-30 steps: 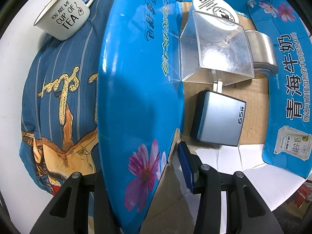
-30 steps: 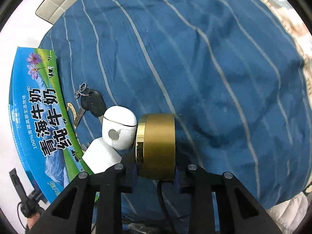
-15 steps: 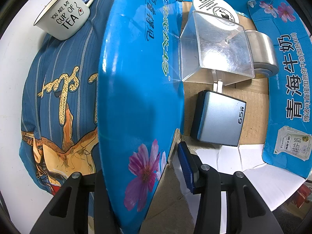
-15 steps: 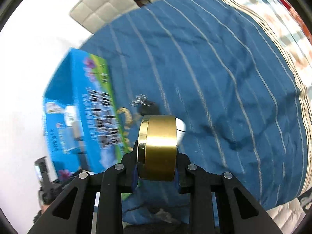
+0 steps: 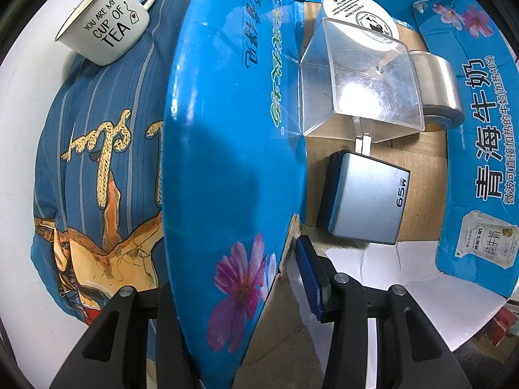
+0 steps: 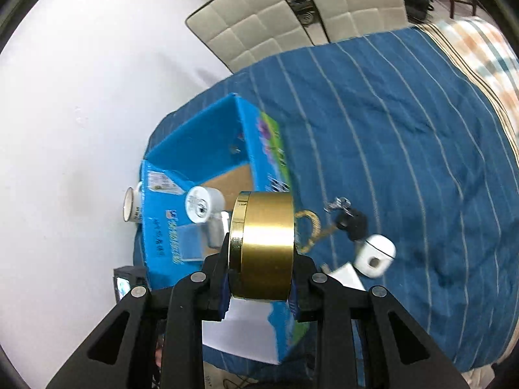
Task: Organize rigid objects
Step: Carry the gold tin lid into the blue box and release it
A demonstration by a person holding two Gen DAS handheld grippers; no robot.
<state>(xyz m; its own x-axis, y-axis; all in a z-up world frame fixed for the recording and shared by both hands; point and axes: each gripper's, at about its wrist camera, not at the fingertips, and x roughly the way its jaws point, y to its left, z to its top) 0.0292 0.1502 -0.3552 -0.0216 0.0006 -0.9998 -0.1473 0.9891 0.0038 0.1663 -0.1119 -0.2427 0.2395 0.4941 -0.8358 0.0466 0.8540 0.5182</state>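
Observation:
My right gripper (image 6: pixel 259 283) is shut on a round gold tin (image 6: pixel 262 246), held in the air above the near end of the blue milk carton box (image 6: pixel 207 149). My left gripper (image 5: pixel 236 291) is shut on the box's blue side wall (image 5: pixel 227 149). Inside the box lie a grey 65W charger (image 5: pixel 363 201), a clear plastic case (image 5: pixel 360 87), a silver roll (image 5: pixel 438 90) and a white round jar (image 5: pixel 356 9). On the blue striped cloth to the right lie a white earbud case (image 6: pixel 376 254), a black car key (image 6: pixel 352 223) and a white block (image 6: pixel 343 274).
A white mug reading "You are my cup of tea" (image 5: pixel 107 35) stands on the cloth left of the box; it also shows in the right wrist view (image 6: pixel 131 204). A white table (image 6: pixel 81 97) lies under the cloth. Padded chairs (image 6: pixel 292 19) stand beyond.
My right gripper has lifted the gold tin off the cloth and carried it left toward the box. The left gripper has not moved.

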